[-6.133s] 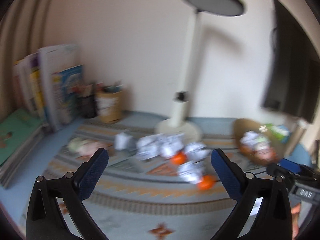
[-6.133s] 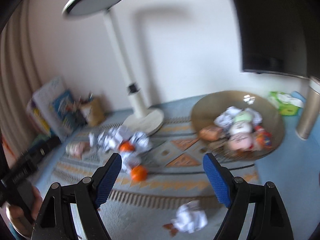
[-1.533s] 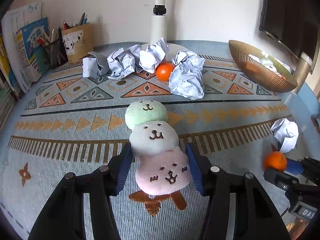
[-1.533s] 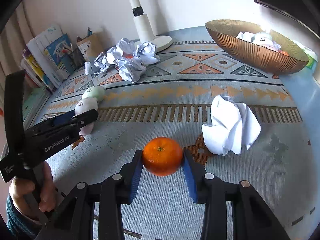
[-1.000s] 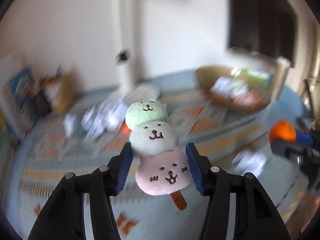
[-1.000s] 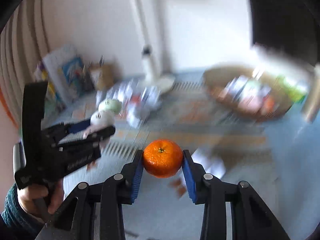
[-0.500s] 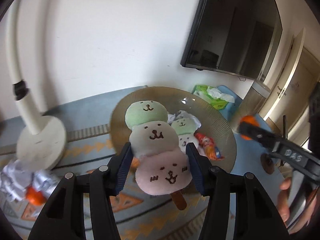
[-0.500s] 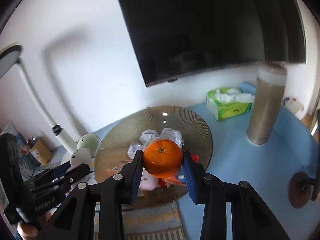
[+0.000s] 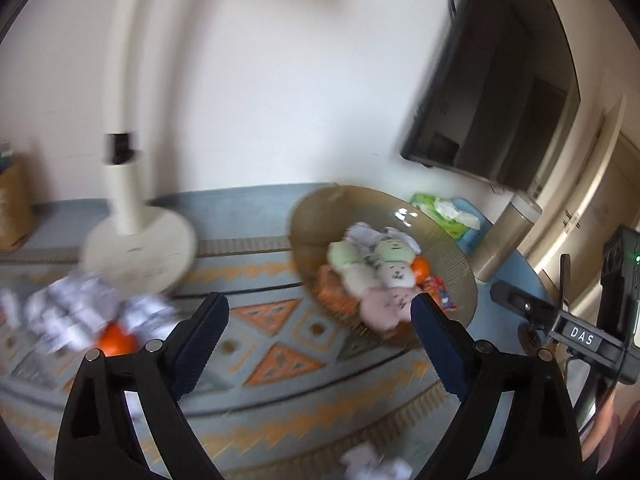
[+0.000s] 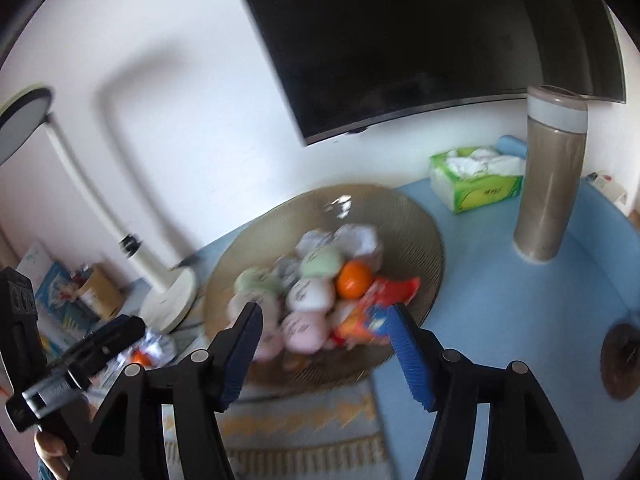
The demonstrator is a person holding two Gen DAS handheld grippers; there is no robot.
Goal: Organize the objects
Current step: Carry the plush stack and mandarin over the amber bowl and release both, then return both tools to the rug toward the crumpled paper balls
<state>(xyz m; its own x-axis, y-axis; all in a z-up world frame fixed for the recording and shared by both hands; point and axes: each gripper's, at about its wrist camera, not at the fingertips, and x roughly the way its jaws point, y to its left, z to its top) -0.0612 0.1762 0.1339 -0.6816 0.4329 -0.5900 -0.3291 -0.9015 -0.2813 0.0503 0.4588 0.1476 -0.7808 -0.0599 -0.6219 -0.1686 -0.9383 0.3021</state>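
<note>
Both grippers hang over the woven bowl (image 10: 432, 248) at the far end of the patterned mat (image 9: 280, 320); the left gripper (image 9: 318, 316) has its jaws opening, wide apart, with nothing between the pads; the right gripper (image 10: 322, 330) likewise has its jaws opening, at a moderate spread, and nothing is pinched between them.

The three-ball plush skewer (image 9: 352, 276) lies in the bowl, green ball toward the wall, pink ball toward the near rim, beside a second plush skewer (image 9: 394, 268) of the same kind; both views are blurred, so the exact contact between the two cannot be judged. The orange (image 10: 354, 279) sits in the bowl, just beside the plush balls and touching a red snack packet (image 10: 376, 308); crumpled white paper (image 10: 356, 240) lies behind it in the bowl.

Outside the bowl: a heap of crumpled paper balls (image 9: 80, 312) with another orange (image 9: 118, 340) among them, near the desk lamp's round base (image 9: 140, 248); one further paper ball (image 9: 376, 462) at the near edge of the mat.

On the blue table (image 10: 560, 320) beyond the bowl stand a green tissue box (image 10: 476, 182) and a tan flask (image 10: 550, 184), upright and close together; a dark monitor (image 10: 420, 32) hangs on the wall above.
</note>
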